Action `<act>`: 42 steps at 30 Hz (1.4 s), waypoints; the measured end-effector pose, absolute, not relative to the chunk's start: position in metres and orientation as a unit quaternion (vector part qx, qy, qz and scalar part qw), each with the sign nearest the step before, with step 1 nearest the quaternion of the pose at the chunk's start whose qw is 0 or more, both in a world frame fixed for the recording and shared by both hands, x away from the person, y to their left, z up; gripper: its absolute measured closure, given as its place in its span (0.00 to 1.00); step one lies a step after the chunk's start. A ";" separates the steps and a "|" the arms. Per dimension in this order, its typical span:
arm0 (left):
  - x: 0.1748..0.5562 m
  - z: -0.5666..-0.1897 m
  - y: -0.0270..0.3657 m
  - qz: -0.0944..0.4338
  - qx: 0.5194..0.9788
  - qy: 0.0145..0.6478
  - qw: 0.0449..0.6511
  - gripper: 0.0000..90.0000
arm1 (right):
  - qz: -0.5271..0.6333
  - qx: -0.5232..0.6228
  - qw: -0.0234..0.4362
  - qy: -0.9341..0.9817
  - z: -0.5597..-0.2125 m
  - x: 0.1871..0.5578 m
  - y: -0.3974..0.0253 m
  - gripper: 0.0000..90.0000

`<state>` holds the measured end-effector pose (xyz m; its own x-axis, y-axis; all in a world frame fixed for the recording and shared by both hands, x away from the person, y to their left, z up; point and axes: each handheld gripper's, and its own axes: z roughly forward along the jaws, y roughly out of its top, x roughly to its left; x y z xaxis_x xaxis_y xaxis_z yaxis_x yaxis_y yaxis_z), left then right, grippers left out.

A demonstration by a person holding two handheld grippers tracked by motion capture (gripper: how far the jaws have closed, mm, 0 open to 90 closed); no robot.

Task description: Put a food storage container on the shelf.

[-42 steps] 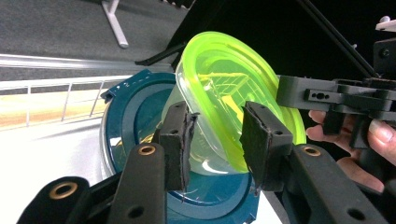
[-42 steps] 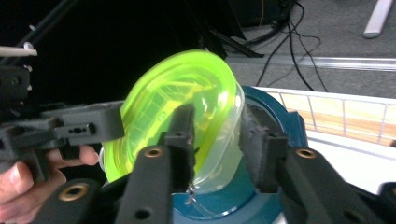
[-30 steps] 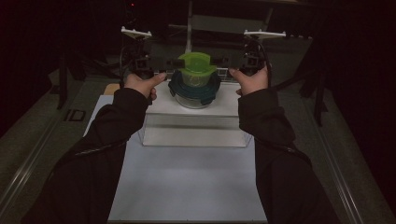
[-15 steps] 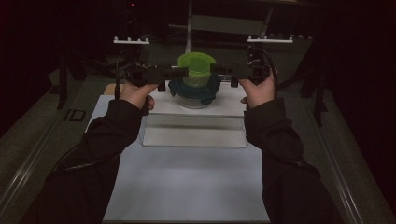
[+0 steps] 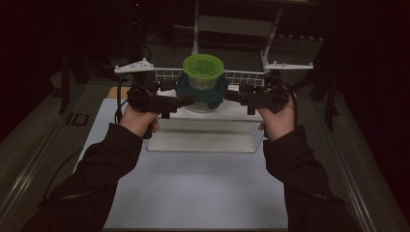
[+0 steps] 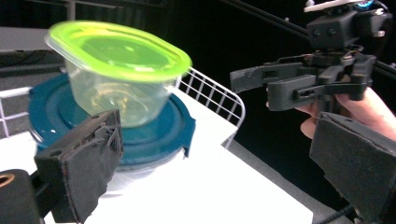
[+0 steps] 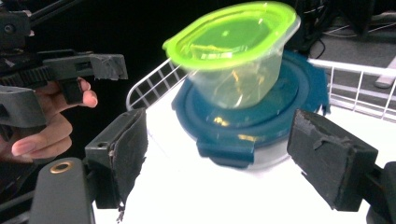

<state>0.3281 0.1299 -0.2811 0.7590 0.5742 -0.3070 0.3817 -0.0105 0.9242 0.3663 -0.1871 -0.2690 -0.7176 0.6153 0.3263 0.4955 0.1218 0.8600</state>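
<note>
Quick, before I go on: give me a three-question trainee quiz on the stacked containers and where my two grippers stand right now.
1. True or false: the green-lidded clear container sits on top of the blue-lidded container.
2. Multiple choice: the left gripper and right gripper are
A. both shut on the blue lid
B. both open, one at each side of the stack
C. resting on the white mat
3. Fill in: behind the stack runs a white wire ____.

Key
1. True.
2. B: each gripper view shows its own jaws apart with nothing between them.
3. Rack, at the back of the white shelf.
</note>
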 end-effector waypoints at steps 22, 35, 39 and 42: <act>0.279 -0.355 0.131 0.098 0.740 0.304 0.593 0.03 | 0.554 0.354 0.062 0.751 -0.358 0.317 -0.217 0.22; 0.255 -0.412 0.126 0.073 0.761 0.293 0.574 0.03 | 0.545 0.368 0.054 0.751 -0.406 0.299 -0.230 0.22; 0.249 -0.427 0.126 0.071 0.769 0.292 0.565 0.03 | 0.539 0.377 0.059 0.751 -0.426 0.296 -0.234 0.22; 0.245 -0.437 0.128 0.070 0.768 0.297 0.563 0.03 | 0.536 0.384 0.049 0.750 -0.440 0.293 -0.236 0.22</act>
